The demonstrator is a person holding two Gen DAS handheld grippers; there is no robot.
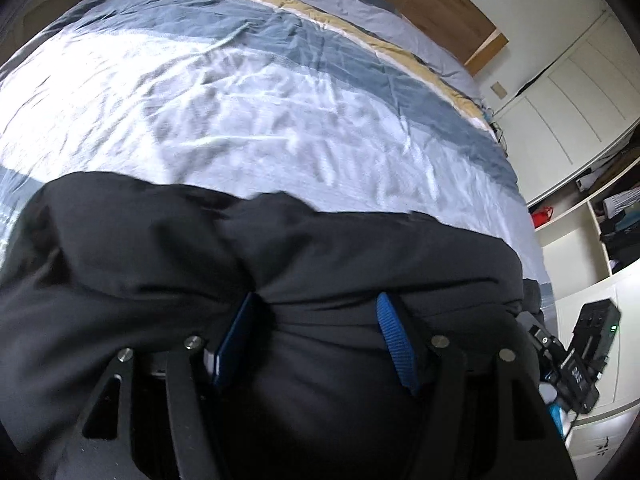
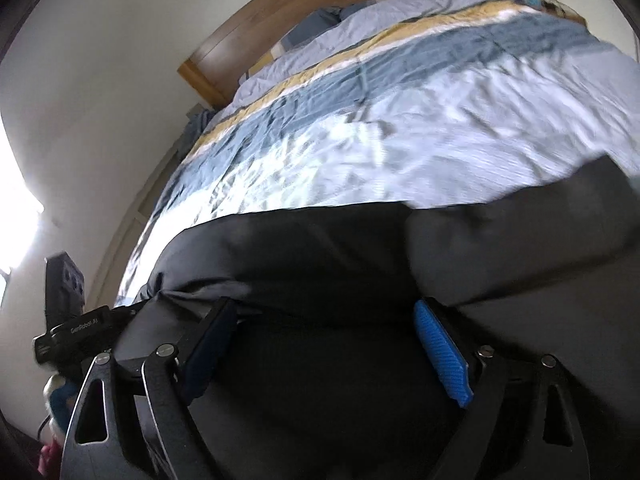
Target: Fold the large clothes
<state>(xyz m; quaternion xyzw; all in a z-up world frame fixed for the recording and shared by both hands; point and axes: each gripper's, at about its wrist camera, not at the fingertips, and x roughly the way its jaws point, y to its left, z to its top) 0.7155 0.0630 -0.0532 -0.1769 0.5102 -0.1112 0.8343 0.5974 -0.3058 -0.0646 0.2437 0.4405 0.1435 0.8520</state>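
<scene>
Bedroom on both cameras: white walls, a wooden headboard (image 2: 320,28) at the far end, and a big bed (image 1: 224,92) filling most of each view. Its duvet runs in bands, pale blue-white across the middle, then slate blue, then a thin yellow stripe, then lilac-grey up by the pillows (image 2: 320,20). On the left wrist view, white cupboards (image 1: 560,88) stand off to the right of the bed, with open shelves (image 1: 612,216) of clutter below them.

Now the garment (image 1: 168,248): large, black, bunched at the near edge of the bed, spreading across the bottom of both frames and draping right over the tools. On the right wrist view the same garment (image 2: 320,264) lies in soft, thick folds, a greyer flap out to the right.

Left gripper (image 1: 316,308) sits wide apart, blue pads well separated, black cloth heaped between and over the fingers; it is spread, not pinching. Right gripper (image 2: 324,316) is the same story, splayed wide, fabric lying between its pads with no clamp on it.

Smallest item: a black camera unit (image 1: 580,360), green light on, at the lower right of the left view.
</scene>
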